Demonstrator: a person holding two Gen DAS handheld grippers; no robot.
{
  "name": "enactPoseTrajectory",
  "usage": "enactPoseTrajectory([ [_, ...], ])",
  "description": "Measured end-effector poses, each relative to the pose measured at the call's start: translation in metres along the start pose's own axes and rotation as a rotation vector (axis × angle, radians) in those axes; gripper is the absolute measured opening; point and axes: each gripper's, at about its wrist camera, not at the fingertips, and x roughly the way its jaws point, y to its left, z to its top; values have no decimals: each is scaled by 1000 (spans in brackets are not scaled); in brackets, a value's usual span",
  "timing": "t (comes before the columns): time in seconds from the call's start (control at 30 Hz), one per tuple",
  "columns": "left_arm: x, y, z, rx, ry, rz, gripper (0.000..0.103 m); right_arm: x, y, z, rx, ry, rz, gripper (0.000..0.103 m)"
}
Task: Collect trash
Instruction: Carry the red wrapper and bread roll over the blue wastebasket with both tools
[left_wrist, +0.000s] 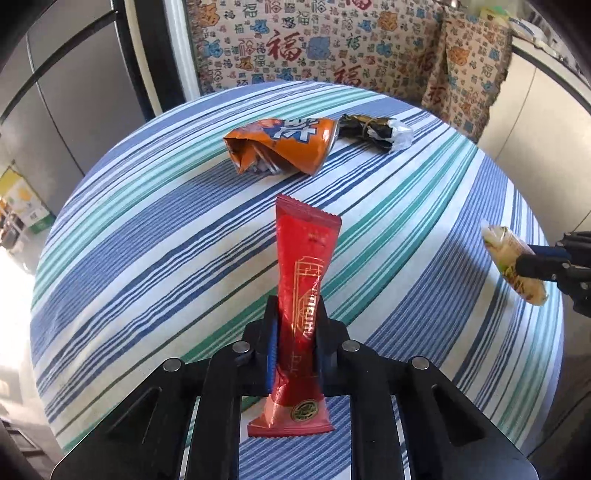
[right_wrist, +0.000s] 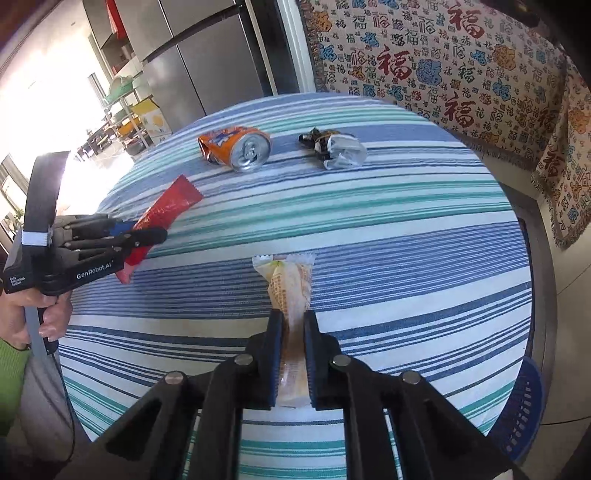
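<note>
Where striped tablecloth (right_wrist: 369, 221) meets patterned sofa (right_wrist: 461, 66), left fingers (left_wrist: 271, 343) pinching red wrapper (left_wrist: 306, 266), right fingers (right_wrist: 275, 350) pale wrapper (right_wrist: 291, 284)

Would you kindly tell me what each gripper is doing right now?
Left gripper: closed on the red wrapper.
Right gripper: closed on the pale snack wrapper.

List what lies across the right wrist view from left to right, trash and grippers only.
left gripper → red wrapper → crushed orange can → pale wrapper held in the right gripper → dark crumpled wrapper
</note>
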Motion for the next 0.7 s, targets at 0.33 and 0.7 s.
enactPoseTrajectory([
  [0.33, -30, -34, -1, -12, -62, -26, 10, -24, -34, -11, 99, -48, 27, 11],
  [0.7, -43, -90, 8, 69, -88, -11, 8, -55, -64, -28, 169, -102, 8, 11],
])
